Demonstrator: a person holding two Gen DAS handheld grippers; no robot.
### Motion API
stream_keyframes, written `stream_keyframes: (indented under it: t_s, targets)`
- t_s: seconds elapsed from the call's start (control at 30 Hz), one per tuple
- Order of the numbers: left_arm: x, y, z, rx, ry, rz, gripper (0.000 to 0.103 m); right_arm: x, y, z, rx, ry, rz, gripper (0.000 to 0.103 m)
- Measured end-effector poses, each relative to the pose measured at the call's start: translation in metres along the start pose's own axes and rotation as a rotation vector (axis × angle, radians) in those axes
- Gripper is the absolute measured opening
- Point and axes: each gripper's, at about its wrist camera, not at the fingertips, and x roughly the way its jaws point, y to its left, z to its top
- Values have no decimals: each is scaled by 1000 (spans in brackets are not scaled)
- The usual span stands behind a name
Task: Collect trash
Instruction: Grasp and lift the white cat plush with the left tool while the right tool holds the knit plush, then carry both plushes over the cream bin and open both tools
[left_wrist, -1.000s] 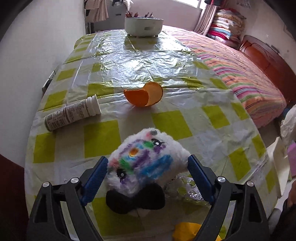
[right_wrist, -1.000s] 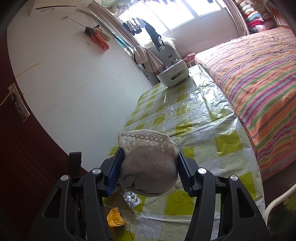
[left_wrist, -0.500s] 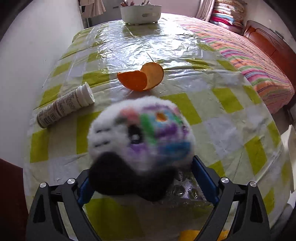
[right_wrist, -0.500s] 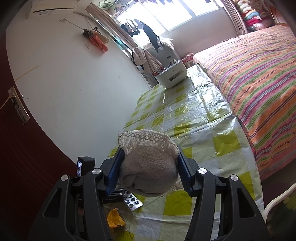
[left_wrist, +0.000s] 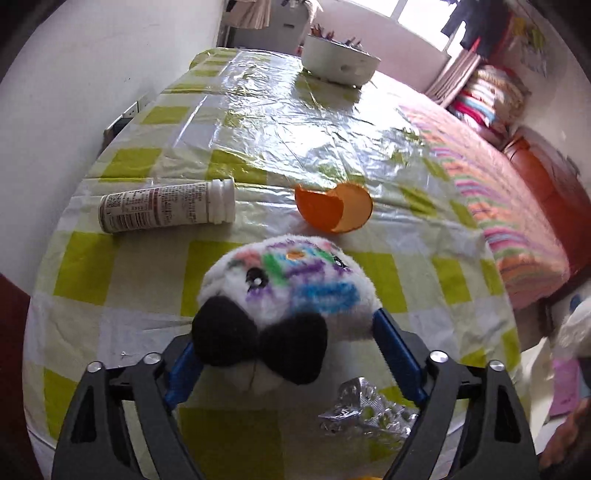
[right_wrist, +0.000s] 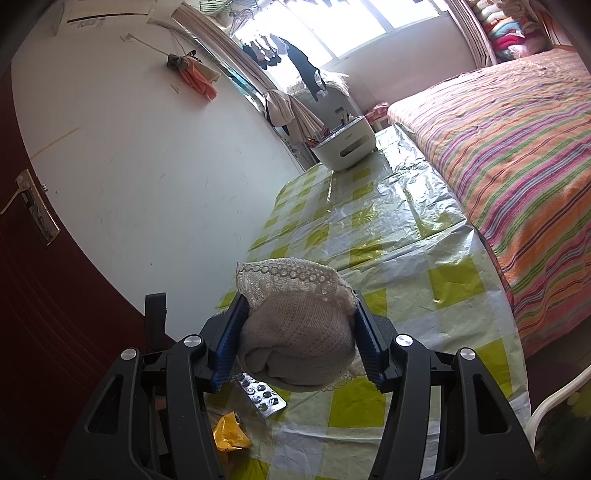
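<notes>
My left gripper (left_wrist: 288, 332) is shut on a white plush toy (left_wrist: 291, 291) with coloured marks and a black bow, held above the table. Beyond it lie an orange peel (left_wrist: 332, 212) and a white pill bottle (left_wrist: 166, 212) on its side. A silver blister pack (left_wrist: 365, 413) lies under the gripper. My right gripper (right_wrist: 295, 339) is shut on a rolled beige lace-trimmed sock (right_wrist: 295, 332), held above the table's near end. Below it lie the blister pack (right_wrist: 262, 395) and a yellow wrapper (right_wrist: 229, 432).
The table (left_wrist: 258, 122) wears a yellow-checked plastic cloth (right_wrist: 406, 236). A white tub of pencils (left_wrist: 338, 59) stands at its far end, also in the right wrist view (right_wrist: 345, 147). A striped bed (right_wrist: 517, 147) runs along the right side. A white wall borders the left.
My left gripper has lifted and tilted with the plush toy, so the view now looks further across the table. The right gripper has held still with the sock.
</notes>
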Motion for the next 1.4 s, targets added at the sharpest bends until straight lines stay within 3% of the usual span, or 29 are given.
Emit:
stream_keyframes:
  t_s: [0.17,0.23,0.43,0.87,1.13,1.4]
  targets:
    - [-1,4,-2,-27,-1,-9,64,2,0,-1,1,4,-3,54]
    - [-3,4,-2,-32,-17,-4,48,3,0,-1,-2,5,-4,54]
    - [-5,8,0,-50,-33,-18,41,4,1,-2,-5,8,-3,54]
    - [-54,-22,-3,14,-202,-64,39,-21,-1,5,-20,-58,-37,54]
    - [-71,-80,-22,89,-231,-181,39,-57,-11,1,-36,-130,-108,54]
    - [-62,-148,-50,206,-201,-240,40,-96,-36,-12,-7,-194,-200,54]
